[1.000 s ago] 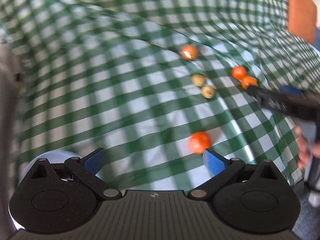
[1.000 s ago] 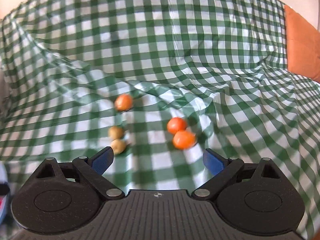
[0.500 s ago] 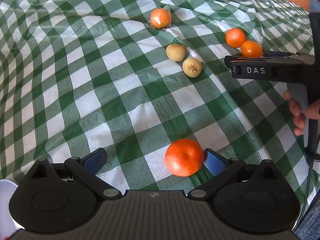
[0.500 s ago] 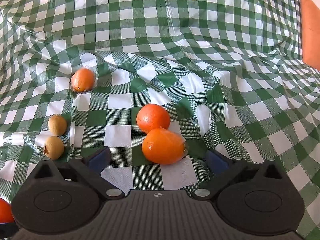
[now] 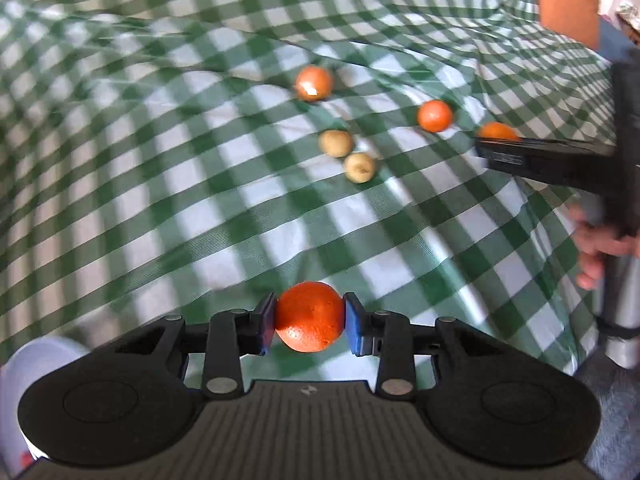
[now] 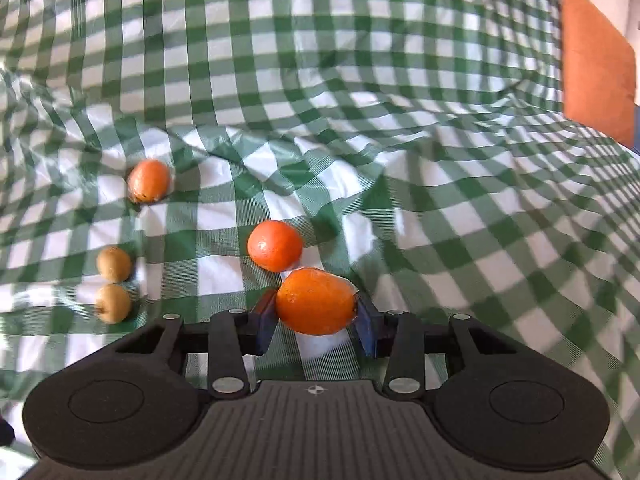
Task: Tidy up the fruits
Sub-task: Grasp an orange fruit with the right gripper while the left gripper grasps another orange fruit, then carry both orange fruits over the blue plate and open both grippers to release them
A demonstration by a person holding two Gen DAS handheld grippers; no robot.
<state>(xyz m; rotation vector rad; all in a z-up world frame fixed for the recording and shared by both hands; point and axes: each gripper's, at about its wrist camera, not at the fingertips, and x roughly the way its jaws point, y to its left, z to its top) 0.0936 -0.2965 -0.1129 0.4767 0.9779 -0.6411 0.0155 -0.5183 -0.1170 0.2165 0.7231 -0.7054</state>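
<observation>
My left gripper [image 5: 309,324] is shut on an orange [image 5: 309,316] above the green checked cloth. My right gripper [image 6: 316,316] is shut on a plastic-wrapped orange [image 6: 316,301]; it also shows in the left wrist view [image 5: 498,131] behind the right gripper's body [image 5: 552,160]. On the cloth lie another orange [image 6: 274,245] [image 5: 435,115], a wrapped orange [image 6: 149,181] [image 5: 314,83] and two small tan fruits [image 6: 114,264] [image 6: 113,303] [image 5: 336,143] [image 5: 359,167].
The green-and-white checked cloth [image 6: 360,80] is wrinkled and covers the whole surface. A white bowl edge [image 5: 36,364] shows at the lower left of the left wrist view. An orange panel [image 6: 596,60] stands at the far right. A hand [image 5: 600,248] holds the right gripper.
Both grippers have closed: the left on the near orange, the right on the wrapped orange. Both views have pulled back and up a little.
</observation>
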